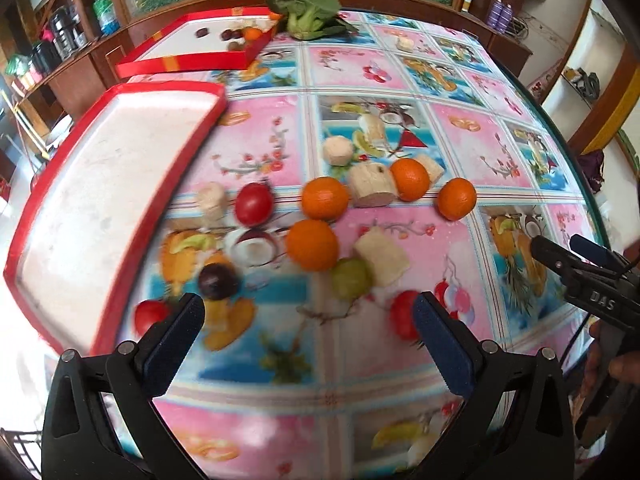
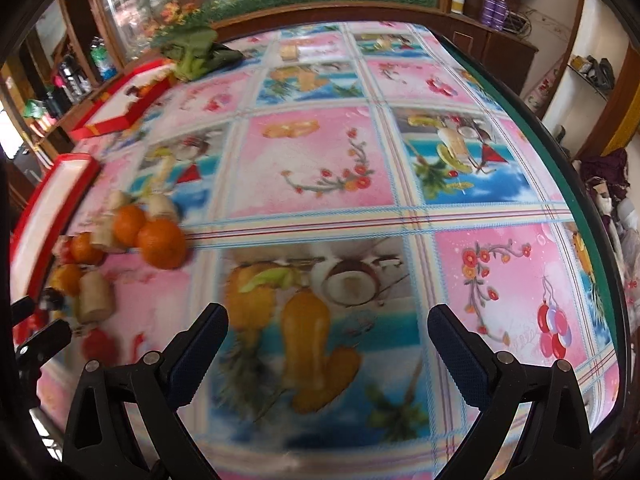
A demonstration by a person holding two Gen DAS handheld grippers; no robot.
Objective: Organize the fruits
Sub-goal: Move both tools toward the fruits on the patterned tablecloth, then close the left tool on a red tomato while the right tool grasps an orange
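Observation:
Loose fruit lies on the patterned tablecloth ahead of my left gripper, which is open and empty. Among it are several oranges, red tomatoes, a dark plum, a green fruit and pale cut chunks. A white-lined red tray lies empty to the left. My right gripper is open over bare cloth. In its view the oranges and a pale chunk lie far left.
A second red tray at the back left holds a few small fruits, with leafy greens beside it. The table's green-edged rim curves along the right. Wooden shelves and cabinets stand around the table.

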